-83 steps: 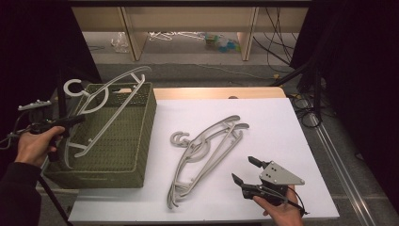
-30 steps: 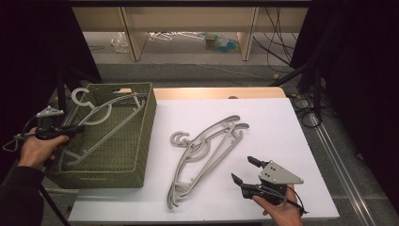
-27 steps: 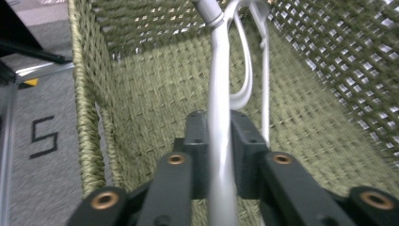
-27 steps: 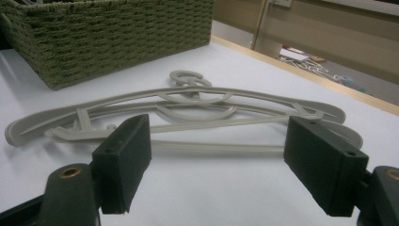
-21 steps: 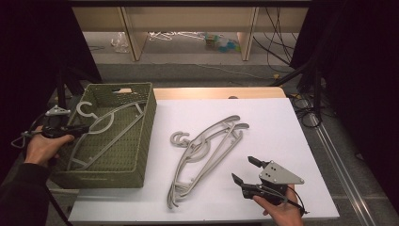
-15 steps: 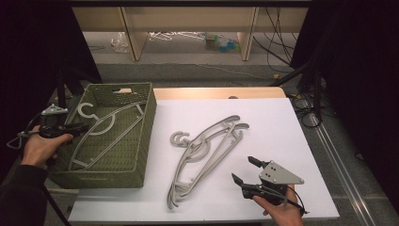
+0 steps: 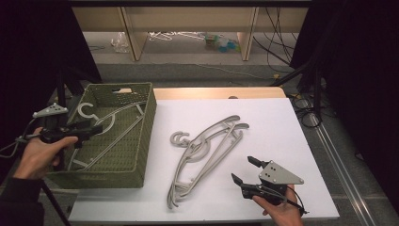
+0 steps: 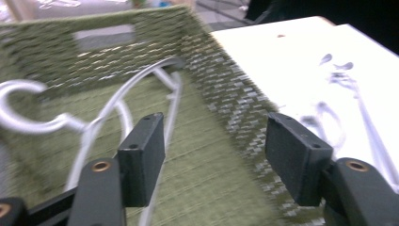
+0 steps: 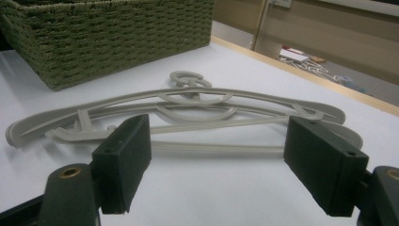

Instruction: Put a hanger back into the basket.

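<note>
Your right gripper [image 7: 245, 170] is resting near the table's front edge, jaws standing apart and empty, aimed at the stacked grey plastic hangers [image 7: 207, 150] on the white table [image 7: 282, 122]. Your left gripper [image 7: 91, 129] is hovering over the green woven basket [image 7: 141, 136], its jaws having just been opening with nothing between them. The grey plastic hanger [image 7: 110, 129] is lying inside, blurred in the left gripper view and partly covered by the gripper from above.

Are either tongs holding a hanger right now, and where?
No. The left tongs have just been opening, nothing between them; the hanger lies in the basket. The right tongs are open.
</note>
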`<state>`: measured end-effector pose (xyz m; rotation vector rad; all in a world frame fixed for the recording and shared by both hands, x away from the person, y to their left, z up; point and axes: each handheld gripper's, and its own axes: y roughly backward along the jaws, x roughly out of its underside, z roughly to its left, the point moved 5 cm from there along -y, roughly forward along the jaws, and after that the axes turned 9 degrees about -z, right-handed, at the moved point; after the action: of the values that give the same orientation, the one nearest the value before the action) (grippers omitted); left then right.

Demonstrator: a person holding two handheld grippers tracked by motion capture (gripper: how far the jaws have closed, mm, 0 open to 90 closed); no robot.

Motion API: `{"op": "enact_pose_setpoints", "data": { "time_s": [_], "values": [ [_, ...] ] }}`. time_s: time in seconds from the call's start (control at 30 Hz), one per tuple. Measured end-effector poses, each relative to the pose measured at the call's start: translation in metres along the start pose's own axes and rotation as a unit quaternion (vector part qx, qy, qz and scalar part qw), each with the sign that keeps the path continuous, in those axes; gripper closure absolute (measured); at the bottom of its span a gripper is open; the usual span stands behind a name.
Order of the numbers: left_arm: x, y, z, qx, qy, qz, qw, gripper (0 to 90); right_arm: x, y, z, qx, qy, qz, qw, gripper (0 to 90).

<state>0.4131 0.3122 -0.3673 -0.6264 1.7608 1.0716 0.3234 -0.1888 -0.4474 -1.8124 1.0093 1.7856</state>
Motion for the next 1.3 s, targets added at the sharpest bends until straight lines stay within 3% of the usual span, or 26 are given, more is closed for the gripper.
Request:
{"op": "enact_pose_setpoints", "data": {
  "time_s": [0.03,0.07,0.13,0.4,0.53,0.73,0.87,1.3],
  "values": [
    [0.0,0.0,0.0,0.0,0.0,0.0,1.0,36.2,0.0,0.0,0.0,0.0,0.0,0.0,1.0,24.3],
    [-0.003,-0.001,-0.013,0.013,-0.002,-0.007,0.9999,35.4,0.0,0.0,0.0,-0.001,-0.001,0.0,1.0,24.3],
    [-0.004,-0.002,-0.024,0.024,-0.01,-0.01,0.9996,34.3,0.0,0.0,-0.001,0.001,-0.002,-0.002,1.0,24.2],
    [-0.005,-0.014,-0.062,0.059,-0.027,-0.022,0.9976,31.1,-0.001,0.002,-0.001,-0.001,-0.001,-0.001,1.0,24.2],
    [-0.004,-0.019,-0.072,0.065,-0.035,-0.028,0.9969,29.1,-0.001,0.003,-0.002,0.005,-0.002,-0.006,1.0,23.9],
    [-0.001,-0.024,-0.082,0.073,-0.032,-0.025,0.9965,27.0,-0.001,0.003,-0.002,0.003,-0.004,-0.006,1.0,23.7],
    [0.0,-0.029,-0.094,0.09,-0.026,-0.032,0.9951,25.9,-0.002,0.003,-0.002,0.004,-0.004,-0.007,1.0,23.6],
    [0.01,-0.052,-0.146,0.125,-0.041,-0.018,0.9911,23.1,0.0,0.003,-0.004,0.001,-0.008,-0.011,0.9999,19.4]
  ]
}}
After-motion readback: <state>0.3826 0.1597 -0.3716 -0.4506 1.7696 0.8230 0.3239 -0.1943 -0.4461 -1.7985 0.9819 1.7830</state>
